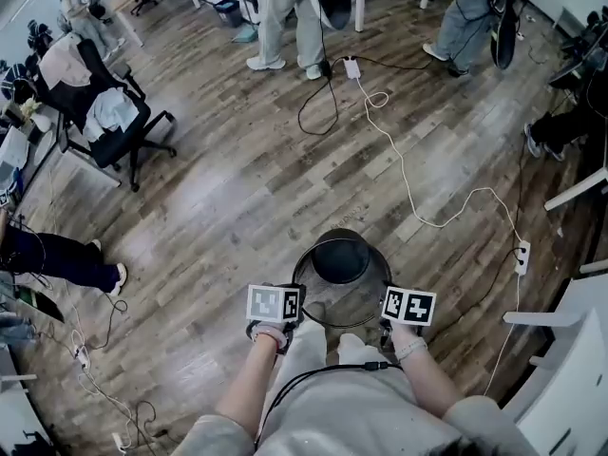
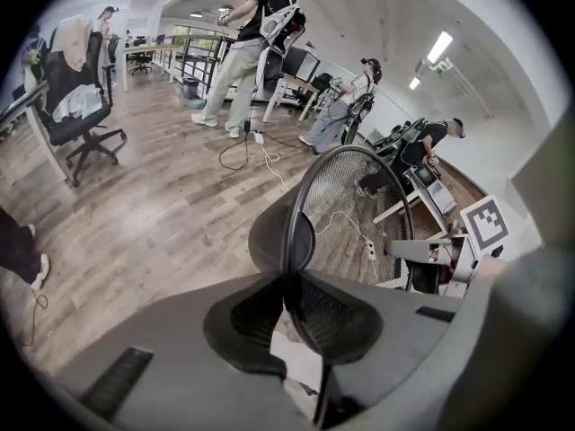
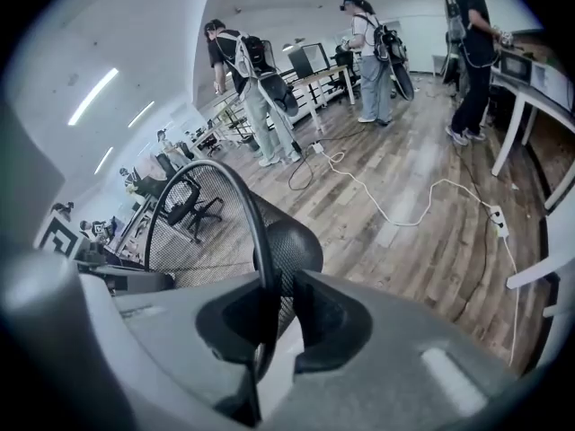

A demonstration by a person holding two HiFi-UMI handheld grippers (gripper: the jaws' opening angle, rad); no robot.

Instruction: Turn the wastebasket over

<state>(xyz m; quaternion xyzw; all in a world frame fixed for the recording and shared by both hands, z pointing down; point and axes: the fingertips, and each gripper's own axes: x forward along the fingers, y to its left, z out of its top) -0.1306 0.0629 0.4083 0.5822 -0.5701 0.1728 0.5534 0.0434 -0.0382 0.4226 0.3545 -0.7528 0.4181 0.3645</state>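
The wastebasket [image 1: 340, 275] is black wire mesh with a round rim and a solid dark base [image 1: 340, 255]. It hangs tilted just in front of the person's knees, held by its rim from both sides. My left gripper [image 1: 297, 302] is shut on the left side of the rim [image 2: 296, 196], which runs up between the jaws of that gripper [image 2: 289, 287]. My right gripper [image 1: 385, 304] is shut on the right side of the rim [image 3: 254, 232], where the thin wire passes between its pads [image 3: 269, 317]. Through the mesh [image 3: 193, 232] I see the floor.
A black office chair [image 1: 114, 122] stands at the left. A white cable [image 1: 408, 183] runs across the wood floor to a power strip [image 1: 521, 257] on the right. White furniture [image 1: 570, 369] is close on the right. Several people stand at the far side; a seated person's legs [image 1: 57, 259] are at the left.
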